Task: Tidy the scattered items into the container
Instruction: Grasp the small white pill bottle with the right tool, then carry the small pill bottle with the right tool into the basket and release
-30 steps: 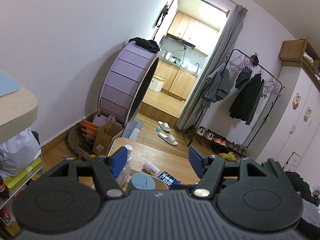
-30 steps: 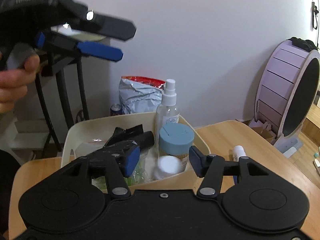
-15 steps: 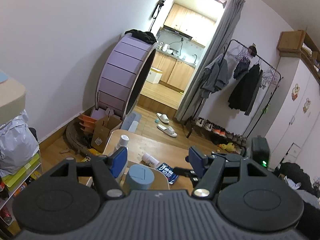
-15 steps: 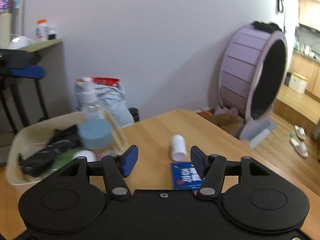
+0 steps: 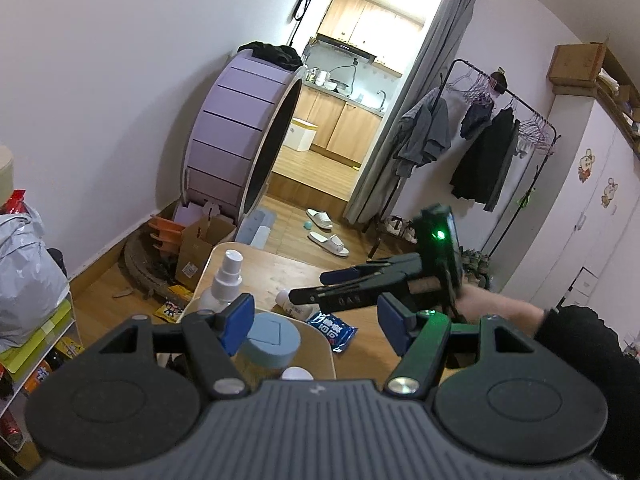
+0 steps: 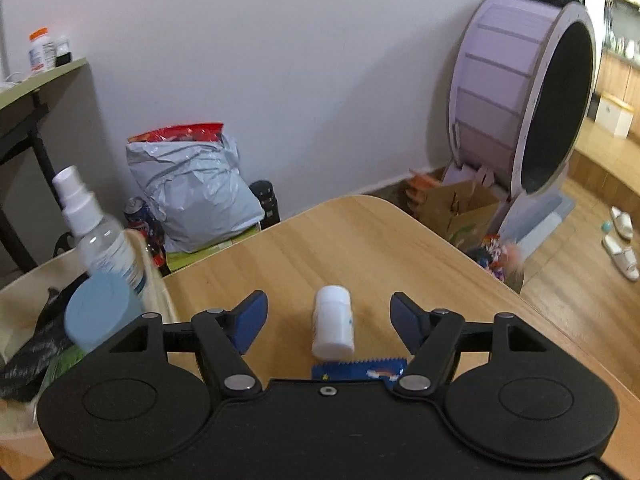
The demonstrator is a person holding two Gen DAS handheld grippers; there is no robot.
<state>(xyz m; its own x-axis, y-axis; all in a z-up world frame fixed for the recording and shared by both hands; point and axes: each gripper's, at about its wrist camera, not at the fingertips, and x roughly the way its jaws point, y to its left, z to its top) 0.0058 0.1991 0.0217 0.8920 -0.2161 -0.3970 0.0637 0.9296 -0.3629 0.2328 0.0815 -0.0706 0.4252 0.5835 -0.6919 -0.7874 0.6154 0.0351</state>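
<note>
Now the right gripper (image 6: 327, 322) hangs over the wooden table (image 6: 360, 240), jaws released and just widened further, nothing pressed between the pads. Framed between its blue fingertips (image 6: 250, 322) lies a small white bottle (image 6: 333, 328) on its side, cap pointing away, apart from both fingers. Just this side of it, touching its base, sits a blue sachet (image 6: 362, 370), half hidden under the gripper body. Off to the left stands the cream container (image 6: 160, 292), already loaded: a clear spray bottle (image 6: 100, 240) upright, a blue-lidded jar (image 6: 100, 310), something black beside them. Meanwhile the left gripper (image 5: 316, 324) hovers above that container, jaws parted and empty, looking at the right gripper (image 5: 316, 288) poised above bottle and sachet.
</note>
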